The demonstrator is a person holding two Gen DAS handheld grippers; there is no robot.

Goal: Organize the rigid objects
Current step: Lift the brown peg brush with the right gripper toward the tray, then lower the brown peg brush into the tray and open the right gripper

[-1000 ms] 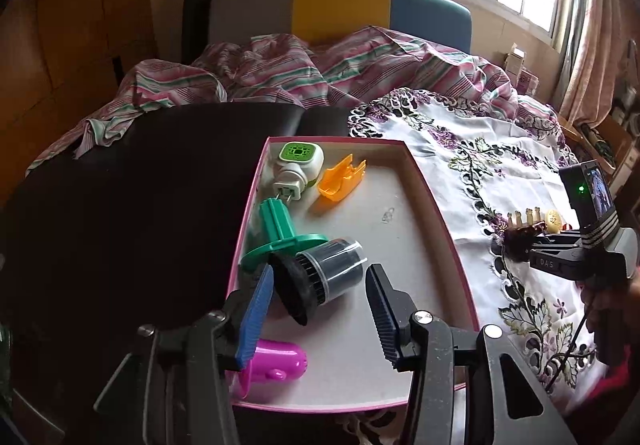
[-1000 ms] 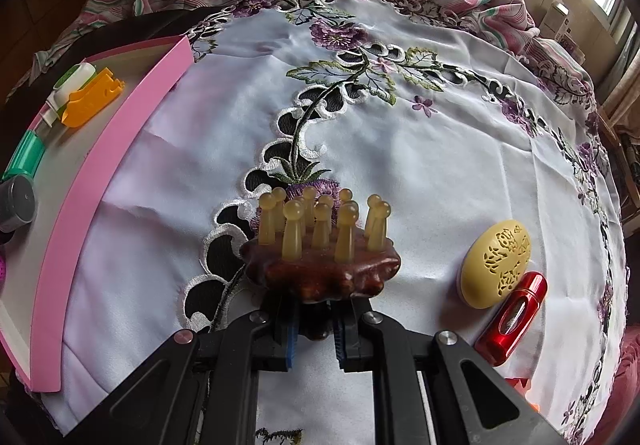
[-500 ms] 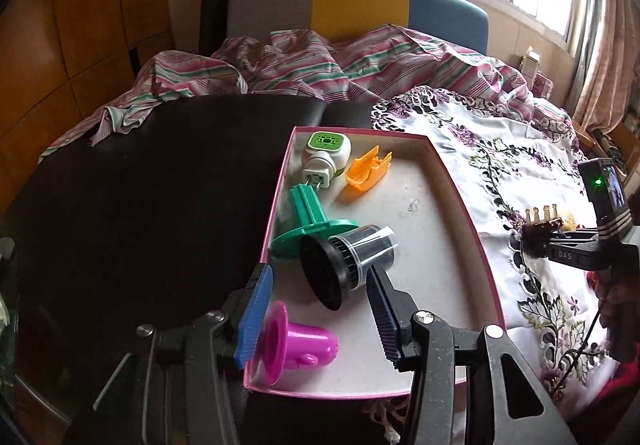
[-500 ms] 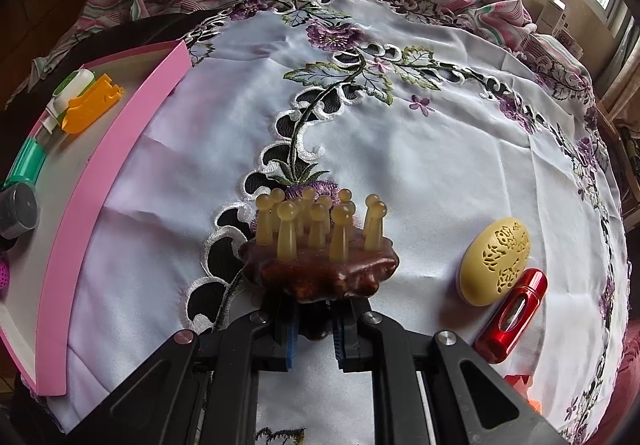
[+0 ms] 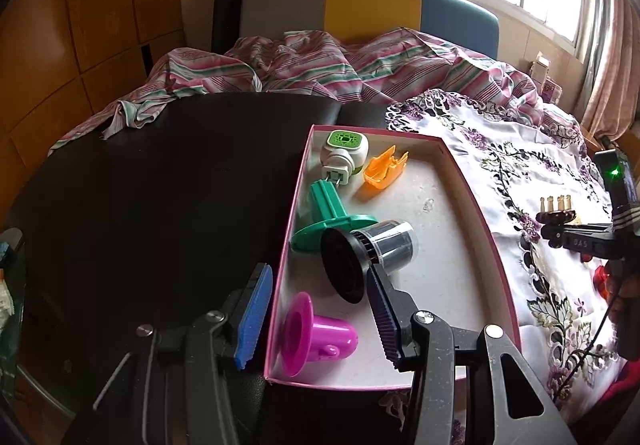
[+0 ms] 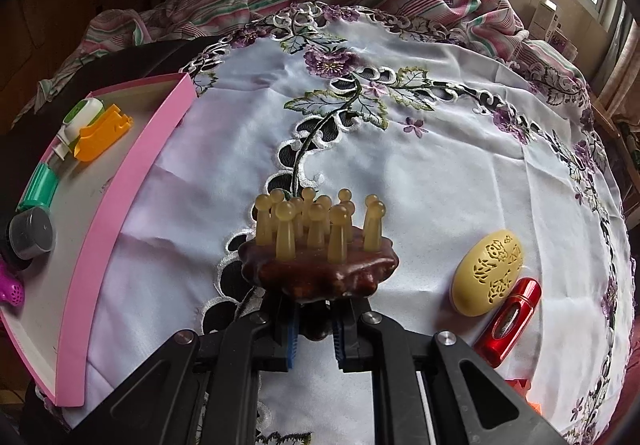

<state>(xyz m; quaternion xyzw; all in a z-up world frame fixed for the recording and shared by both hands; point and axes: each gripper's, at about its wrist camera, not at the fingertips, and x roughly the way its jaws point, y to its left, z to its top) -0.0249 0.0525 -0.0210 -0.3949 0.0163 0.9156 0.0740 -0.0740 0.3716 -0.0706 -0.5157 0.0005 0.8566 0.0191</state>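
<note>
We hold the wooden massager point(image 6: 318, 269) in our right gripper point(image 6: 314, 341), jaws clamped on its knob underneath, pegs pointing up, raised over the embroidered cloth point(image 6: 420, 149) near its front edge. The risk we see is the grip: the pads pinch only a small rounded knob, so a tilt or a quick swing toward the pink tray point(image 6: 132, 181) could let the massager pivot or slip out. A low carry could also catch the tray's right wall. Inside the tray, the free floor lies along its right side; the black cap point(image 5: 366, 251), green stand point(image 5: 328, 217) and magenta funnel point(image 5: 316, 333) crowd the left, so a careless drop may knock them. Our left gripper point(image 5: 316, 315) hangs with jaws apart, empty, straddling the tray's front-left corner, possibly in the way
</note>
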